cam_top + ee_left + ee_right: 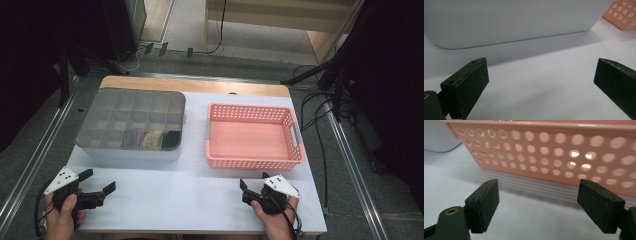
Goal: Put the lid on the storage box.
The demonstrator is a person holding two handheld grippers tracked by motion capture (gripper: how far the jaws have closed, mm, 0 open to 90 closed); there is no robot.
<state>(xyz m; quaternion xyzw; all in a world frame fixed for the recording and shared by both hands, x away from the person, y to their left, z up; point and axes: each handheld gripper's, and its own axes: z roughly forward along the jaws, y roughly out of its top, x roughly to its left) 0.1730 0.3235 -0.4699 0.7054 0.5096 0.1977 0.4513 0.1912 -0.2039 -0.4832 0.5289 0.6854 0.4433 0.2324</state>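
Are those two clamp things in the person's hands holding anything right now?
No. Both the left hand-held gripper and the right hand-held gripper have their jaws apart over the bare table, nothing between them.

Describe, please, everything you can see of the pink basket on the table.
The pink basket looks like moulded plastic: a shallow rectangle with walls perforated by rows of round holes, a smooth rim and a grey handle at each short end. It stands upright and empty on the white table top, right of the grey compartment box with a gap between. Nothing touches it; the right hand-held gripper sits open just before its near wall.
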